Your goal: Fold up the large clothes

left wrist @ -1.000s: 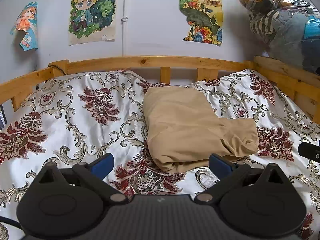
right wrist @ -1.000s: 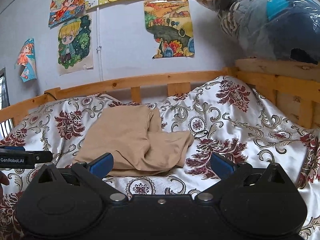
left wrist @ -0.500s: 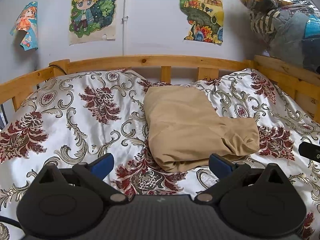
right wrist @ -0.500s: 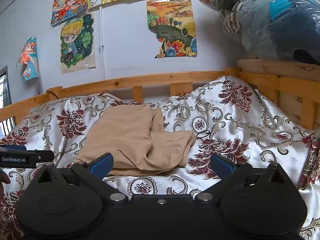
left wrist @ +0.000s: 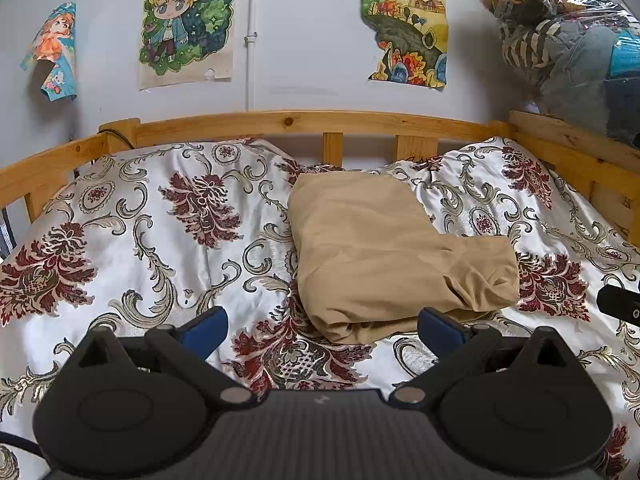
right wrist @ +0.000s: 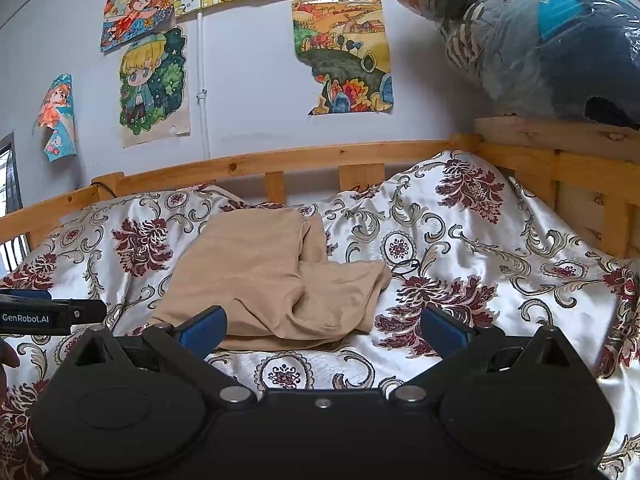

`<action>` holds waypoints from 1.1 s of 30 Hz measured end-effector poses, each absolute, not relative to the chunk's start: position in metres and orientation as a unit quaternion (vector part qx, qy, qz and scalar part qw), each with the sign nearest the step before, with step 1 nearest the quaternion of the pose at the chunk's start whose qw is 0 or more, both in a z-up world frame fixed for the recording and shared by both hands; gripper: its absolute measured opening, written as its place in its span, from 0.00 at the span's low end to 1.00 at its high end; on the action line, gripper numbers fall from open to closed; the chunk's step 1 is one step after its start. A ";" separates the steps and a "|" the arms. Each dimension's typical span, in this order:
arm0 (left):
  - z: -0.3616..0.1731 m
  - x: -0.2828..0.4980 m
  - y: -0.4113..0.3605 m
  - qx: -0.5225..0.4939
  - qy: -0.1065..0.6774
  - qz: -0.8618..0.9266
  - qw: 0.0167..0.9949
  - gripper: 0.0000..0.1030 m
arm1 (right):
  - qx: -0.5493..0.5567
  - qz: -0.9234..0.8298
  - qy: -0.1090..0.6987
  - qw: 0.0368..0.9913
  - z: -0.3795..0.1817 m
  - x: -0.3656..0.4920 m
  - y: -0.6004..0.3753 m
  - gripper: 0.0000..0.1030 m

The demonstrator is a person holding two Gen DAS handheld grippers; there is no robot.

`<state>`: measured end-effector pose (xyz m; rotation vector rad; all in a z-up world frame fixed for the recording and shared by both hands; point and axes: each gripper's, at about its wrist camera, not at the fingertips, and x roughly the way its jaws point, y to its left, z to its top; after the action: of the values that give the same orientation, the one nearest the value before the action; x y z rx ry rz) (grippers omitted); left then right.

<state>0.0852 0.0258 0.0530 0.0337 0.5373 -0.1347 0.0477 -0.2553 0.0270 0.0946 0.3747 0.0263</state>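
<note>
A tan garment lies folded into a compact L-shaped bundle on the floral bedspread; it also shows in the right wrist view. My left gripper is open and empty, held just short of the bundle's near edge. My right gripper is open and empty, with the bundle's near right corner between and beyond its blue fingers. The left gripper's body shows at the left edge of the right wrist view; the right gripper's tip shows at the right edge of the left wrist view.
A wooden bed rail runs along the far side and continues on the right. A plastic bag of clothes sits on the right rail. Posters hang on the wall behind.
Both grippers have stayed open. The right gripper's view has lifted slightly, showing more wall; the garment has not moved.
</note>
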 end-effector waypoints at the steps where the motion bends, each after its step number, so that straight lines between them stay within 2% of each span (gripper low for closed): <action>1: 0.053 0.085 0.026 0.017 0.265 -0.067 0.962 0.99 | 0.047 0.013 0.186 0.981 0.027 0.048 -0.256 0.99; 33: 0.056 0.083 0.025 0.013 0.265 -0.066 0.962 0.99 | 0.059 -0.002 0.187 0.981 0.026 0.046 -0.262 0.99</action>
<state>0.0835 0.0251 0.0561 0.0253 0.5364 -0.1328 0.0465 -0.2622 0.0259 0.1190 0.3764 -0.0047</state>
